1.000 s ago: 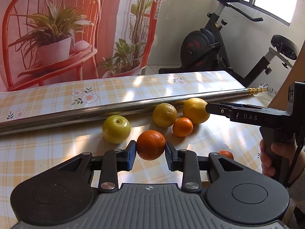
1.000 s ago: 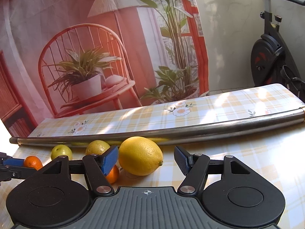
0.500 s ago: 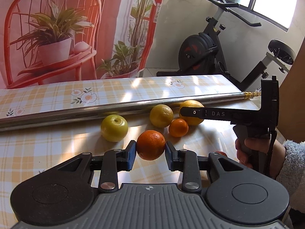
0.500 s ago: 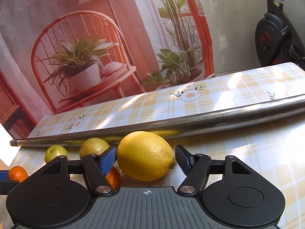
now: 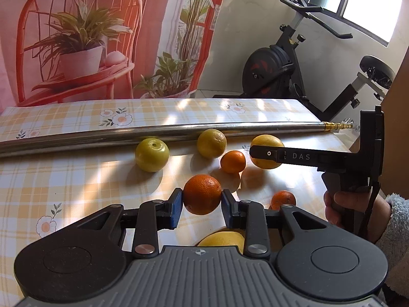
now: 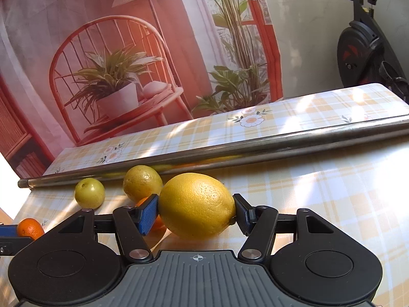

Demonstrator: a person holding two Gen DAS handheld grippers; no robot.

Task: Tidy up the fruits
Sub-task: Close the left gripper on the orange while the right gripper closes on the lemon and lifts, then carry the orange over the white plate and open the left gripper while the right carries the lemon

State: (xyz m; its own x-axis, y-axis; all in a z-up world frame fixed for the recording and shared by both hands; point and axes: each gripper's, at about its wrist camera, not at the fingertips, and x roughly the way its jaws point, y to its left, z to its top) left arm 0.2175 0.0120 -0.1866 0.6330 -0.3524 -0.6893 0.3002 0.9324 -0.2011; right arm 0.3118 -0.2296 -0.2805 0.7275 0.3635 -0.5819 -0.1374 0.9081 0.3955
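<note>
Checked tablecloth [image 5: 76, 184], 2 fruits gripped.
Right gripper [image 6: 195, 211] has closed on lemon [image 6: 196, 204] (previously loose); left gripper [image 5: 202, 202] still clamps orange [image 5: 202, 194].

Both grippers are black plastic. The left gripper [image 5: 202, 206] has a ribbed grey base, two round discs, silver pivot screws and blue pads [image 5: 175, 211]. The right gripper [image 6: 196, 213] matches; white "DAS" lettering marks its side. At 3 o'clock, a hand [image 5: 337, 208] wears a fluffy grey sleeve [image 5: 395, 227].
</note>
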